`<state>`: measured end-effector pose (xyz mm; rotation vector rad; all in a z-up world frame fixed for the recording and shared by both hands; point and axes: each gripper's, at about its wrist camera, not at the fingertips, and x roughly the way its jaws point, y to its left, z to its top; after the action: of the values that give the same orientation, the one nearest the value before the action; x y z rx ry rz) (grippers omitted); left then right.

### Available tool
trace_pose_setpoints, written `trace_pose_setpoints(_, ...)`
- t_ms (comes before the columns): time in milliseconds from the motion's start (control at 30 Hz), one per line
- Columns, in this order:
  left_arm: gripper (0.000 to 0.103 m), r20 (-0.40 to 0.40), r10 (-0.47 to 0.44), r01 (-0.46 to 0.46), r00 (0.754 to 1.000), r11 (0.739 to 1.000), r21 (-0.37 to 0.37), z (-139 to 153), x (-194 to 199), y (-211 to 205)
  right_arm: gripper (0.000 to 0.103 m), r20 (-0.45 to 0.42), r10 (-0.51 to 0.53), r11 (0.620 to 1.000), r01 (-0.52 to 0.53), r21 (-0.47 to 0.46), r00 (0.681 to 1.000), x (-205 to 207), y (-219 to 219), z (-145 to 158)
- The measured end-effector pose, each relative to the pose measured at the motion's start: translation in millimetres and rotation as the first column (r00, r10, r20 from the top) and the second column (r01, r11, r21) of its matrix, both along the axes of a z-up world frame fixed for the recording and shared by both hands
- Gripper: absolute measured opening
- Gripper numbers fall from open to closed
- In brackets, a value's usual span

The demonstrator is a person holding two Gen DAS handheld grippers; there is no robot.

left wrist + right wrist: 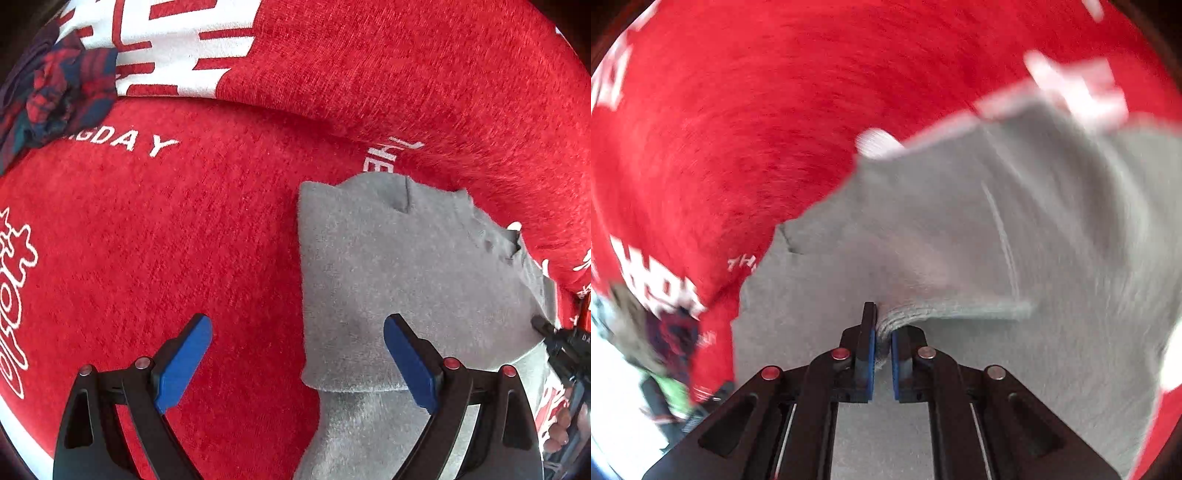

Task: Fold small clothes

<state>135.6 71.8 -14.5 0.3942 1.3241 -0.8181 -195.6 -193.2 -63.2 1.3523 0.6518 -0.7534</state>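
Left tongs: we see them wide open, holding nothing, over the cloth's edge.
Right tongs: we see them pinching a fold of the cloth.
Gray cloth: lies on our red blanket.
Plaid cloth: bunched up, far left.

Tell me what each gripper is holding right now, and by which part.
The right gripper is shut on the gray garment, pinching a folded edge. The left gripper is open above it, holding nothing.
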Motion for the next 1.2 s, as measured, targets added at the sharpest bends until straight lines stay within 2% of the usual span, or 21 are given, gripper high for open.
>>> trace_pose_setpoints(33, 0.095, 0.003, -0.004, 0.004, 1.000, 1.000, 0.009, 0, 0, 0, 0.012, 0.013, -0.022, 0.999, 0.022, 0.026, 1.000, -5, 2, -5)
trace_pose_setpoints(167, 0.095, -0.015, 0.008, -0.007, 1.000, 1.000, 0.029, -13, 3, -7, 0.051, 0.122, -0.139, 0.987, 0.128, 0.095, 0.983, -25, 0, -13)
trace_pose_setpoints(200, 0.095, -0.020, 0.016, -0.015, 1.000, 0.999, 0.035, -16, 4, -10, 0.052, 0.133, -0.158, 0.984, 0.145, 0.100, 0.978, -28, -2, -13)
trace_pose_setpoints(233, 0.095, -0.020, 0.022, -0.021, 1.000, 0.999, 0.039, -17, 5, -11, 0.052, 0.124, -0.168, 0.983, 0.157, 0.098, 0.978, -28, -6, -11)
trace_pose_setpoints(267, 0.095, -0.018, 0.025, -0.024, 1.000, 0.999, 0.042, -17, 5, -12, 0.038, 0.107, -0.161, 0.984, 0.151, 0.090, 0.981, -24, -9, -7)
trace_pose_setpoints(300, 0.095, -0.014, 0.022, -0.022, 1.000, 0.999, 0.043, -17, 4, -14, 0.008, 0.097, -0.137, 0.989, 0.129, 0.077, 0.986, -22, -13, -3)
trace_pose_setpoints(400, 0.095, -0.005, -0.007, 0.007, 1.000, 0.999, 0.042, -16, -1, -23, 0.008, 0.065, -0.018, 0.999, 0.021, -0.043, 0.998, -18, -16, 23)
trace_pose_setpoints(467, 0.095, -0.065, -0.024, 0.027, 0.998, 0.999, 0.045, -23, -1, -25, 0.008, -0.011, 0.041, 0.995, -0.041, -0.094, 0.999, -14, -14, 28)
trace_pose_setpoints(567, 0.095, -0.172, -0.007, 0.020, 0.985, 0.997, 0.076, -46, 4, -28, 0.008, -0.085, 0.043, 0.998, -0.047, -0.042, 0.995, -25, -13, 6)
trace_pose_setpoints(667, 0.093, -0.230, 0.014, -0.004, 0.973, 0.999, 0.044, -53, 11, -31, 0.008, -0.020, -0.003, 1.000, 0.003, 0.009, 1.000, -41, -10, -14)
trace_pose_setpoints(700, 0.087, -0.261, -0.002, 0.009, 0.965, 1.000, 0.027, -54, 12, -34, 0.008, -0.007, -0.010, 1.000, 0.010, 0.013, 1.000, -45, -9, -15)
trace_pose_setpoints(733, 0.060, -0.287, -0.018, 0.024, 0.958, 1.000, 0.016, -54, 11, -38, 0.008, -0.005, -0.009, 1.000, 0.009, 0.013, 1.000, -47, -8, -13)
trace_pose_setpoints(767, 0.047, -0.295, -0.045, 0.044, 0.955, 0.999, -0.009, -51, 10, -43, 0.008, -0.010, -0.005, 1.000, 0.005, 0.013, 1.000, -46, -9, -13)
trace_pose_setpoints(800, 0.026, -0.290, -0.069, 0.060, 0.954, 0.997, -0.039, -45, 8, -45, 0.008, -0.016, 0.000, 1.000, 0.000, 0.012, 1.000, -45, -9, -13)
trace_pose_setpoints(833, 0.010, -0.304, -0.089, 0.071, 0.949, 0.995, -0.071, -40, 7, -46, 0.008, -0.025, 0.008, 1.000, -0.008, 0.012, 1.000, -44, -10, -11)
trace_pose_setpoints(900, 0.010, -0.254, -0.105, 0.080, 0.962, 0.991, -0.107, -19, 8, -48, 0.009, -0.036, 0.024, 1.000, -0.024, 0.002, 0.999, -43, -11, -4)
trace_pose_setpoints(967, 0.010, -0.211, -0.135, 0.111, 0.968, 0.986, -0.121, -9, 9, -47, 0.008, -0.025, 0.047, 0.998, -0.048, -0.046, 0.999, -39, -10, 11)
trace_pose_setpoints(1067, 0.010, -0.170, -0.171, 0.163, 0.971, 0.985, -0.060, -26, 9, -46, 0.008, -0.098, 0.101, 0.987, -0.112, -0.118, 0.990, -28, -7, 17)
trace_pose_setpoints(1133, 0.011, -0.155, -0.184, 0.181, 0.971, 0.983, -0.033, -37, 8, -45, 0.008, -0.144, 0.113, 0.989, -0.126, -0.081, 0.983, -30, -7, -1)
trace_pose_setpoints(1200, 0.014, -0.116, -0.168, 0.169, 0.979, 0.986, -0.004, -38, 5, -46, 0.006, -0.106, 0.086, 0.993, -0.093, -0.070, 0.991, -43, -5, -9)
